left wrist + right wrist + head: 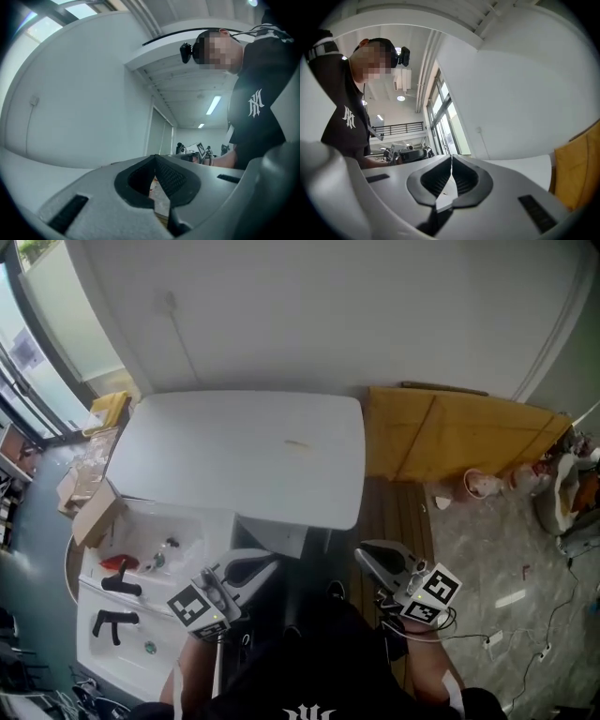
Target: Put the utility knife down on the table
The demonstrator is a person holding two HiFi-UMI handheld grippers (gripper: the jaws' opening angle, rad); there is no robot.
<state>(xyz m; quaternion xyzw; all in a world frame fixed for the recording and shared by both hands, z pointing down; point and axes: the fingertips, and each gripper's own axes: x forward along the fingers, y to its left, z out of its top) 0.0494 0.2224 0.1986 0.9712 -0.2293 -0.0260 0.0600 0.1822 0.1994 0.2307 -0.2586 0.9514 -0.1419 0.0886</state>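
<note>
Both grippers are held low, close to the person's body, short of the near edge of the white table (234,456). The tabletop shows only a faint mark near its middle.

Left gripper (255,567): its own view shows the jaws shut (154,157), dark pads meeting at the tips, with only a sliver of background showing in the gap below the tips. It is tilted upward towards the wall and ceiling. The person's dark shirt (262,103) fills that view's right side.

Right gripper (373,560): its jaws are likewise pressed together (451,157), with nothing held. The table edge and a yellow board (579,168) sit at the right of its view.

Utility knife: I cannot pick it out in any view. Neither gripper carries it.

Left of the table stands a lower white unit (202,521) holding small items: a red object (117,562) and two black handled tools (120,584) (112,622). They are too small to identify. An open cardboard box (94,514) sits at its far corner.

Right of the table, yellow wooden panels (450,432) lean against the wall. Beyond them, clutter and loose cables (530,652) lie on the grey floor
</note>
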